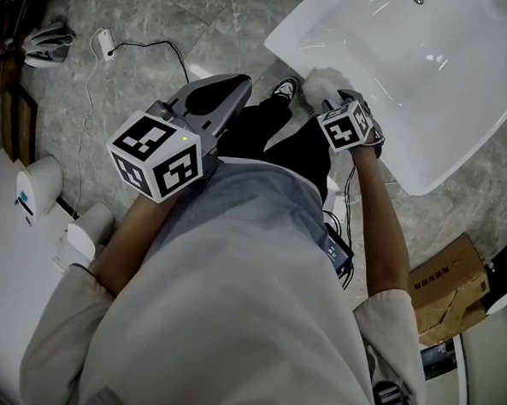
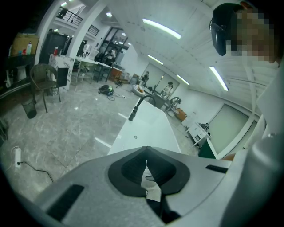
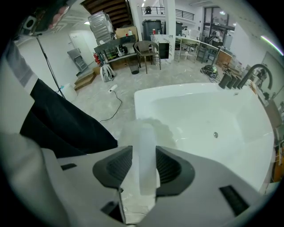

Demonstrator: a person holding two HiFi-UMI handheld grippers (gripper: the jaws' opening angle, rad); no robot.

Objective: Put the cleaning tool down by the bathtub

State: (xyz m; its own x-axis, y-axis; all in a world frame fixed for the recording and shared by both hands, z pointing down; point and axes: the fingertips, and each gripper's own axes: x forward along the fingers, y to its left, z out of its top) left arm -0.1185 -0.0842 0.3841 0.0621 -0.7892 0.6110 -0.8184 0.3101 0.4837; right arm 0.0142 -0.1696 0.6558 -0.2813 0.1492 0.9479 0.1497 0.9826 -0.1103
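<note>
Cleaning tool (image 3: 147, 155) stands with its fluffy head against the bathtub (image 3: 204, 115) rim. Its handle sits between the right gripper (image 3: 144, 165) jaws, which are parted and look slack, likely letting go beside the tub. Left gripper (image 2: 147, 166) waits aside, jaws together, nothing needed from it.

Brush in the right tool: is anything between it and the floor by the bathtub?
Nothing visible does. The brush sits between the pads of the right tool at the bathtub's outer edge; the person's shoe stands on the floor just beside it.
</note>
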